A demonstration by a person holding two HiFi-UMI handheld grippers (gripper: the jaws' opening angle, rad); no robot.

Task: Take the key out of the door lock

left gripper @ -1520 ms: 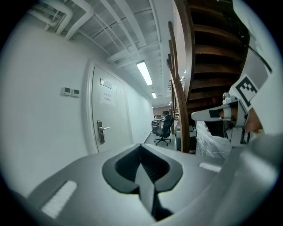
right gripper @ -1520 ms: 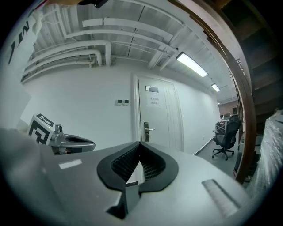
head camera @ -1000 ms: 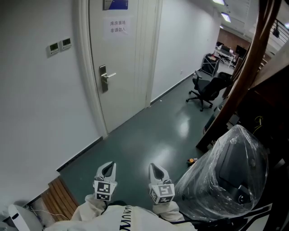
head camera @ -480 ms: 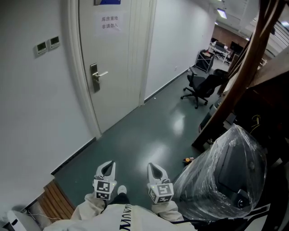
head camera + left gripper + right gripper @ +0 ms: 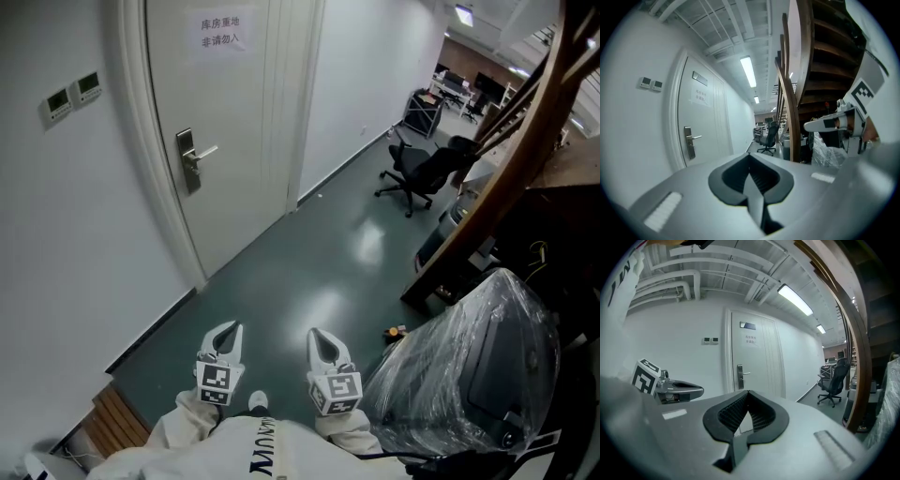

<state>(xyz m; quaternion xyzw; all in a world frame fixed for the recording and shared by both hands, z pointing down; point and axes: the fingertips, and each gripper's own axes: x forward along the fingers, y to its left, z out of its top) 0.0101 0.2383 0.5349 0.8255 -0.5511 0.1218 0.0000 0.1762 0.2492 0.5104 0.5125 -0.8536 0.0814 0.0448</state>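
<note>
Standing on the dark green floor (image 5: 309, 272) of a corridor, well apart from the white door (image 5: 234, 112) ahead and to the left. Holding the left tool (image 5: 228, 330) and the right tool (image 5: 320, 339) low in front of the body, side by side and apart from each other, both pointing forward over the floor. In the left gripper view, jaws of the left tool pressed together at the tips, with nothing between them. In the right gripper view, jaws of the right tool likewise pressed together, pinching nothing. Near the door's left edge, a metal lock plate (image 5: 188, 161) with a lever handle (image 5: 204, 151) pointing right. Key too small to make out from here; lock itself on that plate, below the handle. Higher on the door, a paper notice (image 5: 221, 33); on the wall to its left, two small wall panels (image 5: 73, 91). Farther down the corridor, a black office chair (image 5: 422, 173). At the right, a wooden stair rail (image 5: 511, 159) and, near the right tool, a plastic-wrapped bulk (image 5: 469, 366). Between the sleeves, the tip of a shoe (image 5: 255, 401).
</note>
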